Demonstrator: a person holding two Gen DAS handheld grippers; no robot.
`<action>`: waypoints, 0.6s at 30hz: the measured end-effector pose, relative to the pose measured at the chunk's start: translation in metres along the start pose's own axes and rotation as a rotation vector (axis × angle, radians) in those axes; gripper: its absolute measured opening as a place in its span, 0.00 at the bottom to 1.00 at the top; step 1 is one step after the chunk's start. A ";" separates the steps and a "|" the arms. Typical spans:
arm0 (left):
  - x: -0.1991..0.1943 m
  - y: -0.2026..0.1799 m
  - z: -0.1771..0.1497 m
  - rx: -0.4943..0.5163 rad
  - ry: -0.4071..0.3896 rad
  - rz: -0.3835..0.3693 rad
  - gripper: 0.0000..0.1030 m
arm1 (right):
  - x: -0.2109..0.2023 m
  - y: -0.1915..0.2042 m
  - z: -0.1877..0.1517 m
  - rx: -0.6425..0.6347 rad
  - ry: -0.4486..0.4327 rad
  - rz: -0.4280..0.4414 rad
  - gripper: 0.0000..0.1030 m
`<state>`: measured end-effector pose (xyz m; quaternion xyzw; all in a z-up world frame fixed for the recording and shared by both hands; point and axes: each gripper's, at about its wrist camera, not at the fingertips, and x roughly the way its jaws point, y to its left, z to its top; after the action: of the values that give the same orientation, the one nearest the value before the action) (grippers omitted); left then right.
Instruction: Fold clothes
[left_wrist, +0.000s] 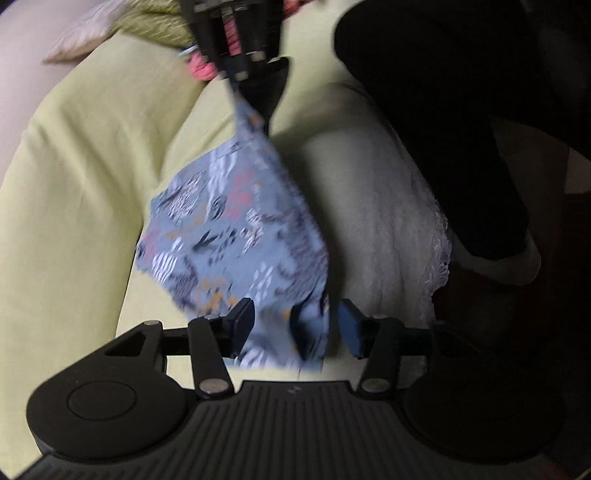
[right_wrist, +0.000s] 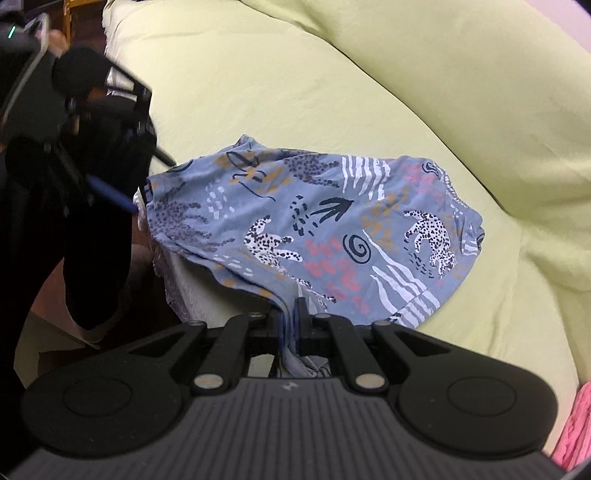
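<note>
Right claw (right_wrist: 291, 325) pressed together, pinching an edge of the blue patterned cloth (right_wrist: 332, 225). Cloth spread over the green sofa (right_wrist: 295, 92). Left claw (left_wrist: 295, 328) spread wide around another edge.

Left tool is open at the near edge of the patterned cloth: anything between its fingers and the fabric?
Nothing visible does. The left tool is open with the patterned cloth hanging between its fingers; the right tool already pinches another corner.
</note>
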<state>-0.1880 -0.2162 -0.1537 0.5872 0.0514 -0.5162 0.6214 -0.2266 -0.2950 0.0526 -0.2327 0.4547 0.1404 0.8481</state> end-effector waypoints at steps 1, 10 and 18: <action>0.005 -0.004 0.004 0.017 0.002 0.000 0.54 | -0.001 -0.002 0.001 0.006 -0.002 0.002 0.03; 0.043 -0.022 0.001 0.175 0.173 0.174 0.16 | -0.014 -0.010 -0.005 0.041 -0.011 -0.003 0.03; 0.022 -0.001 -0.011 0.236 0.151 0.127 0.08 | 0.000 0.010 -0.022 0.014 0.021 -0.018 0.03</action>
<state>-0.1729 -0.2201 -0.1728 0.6954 -0.0003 -0.4326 0.5738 -0.2465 -0.2983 0.0400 -0.2324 0.4626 0.1269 0.8461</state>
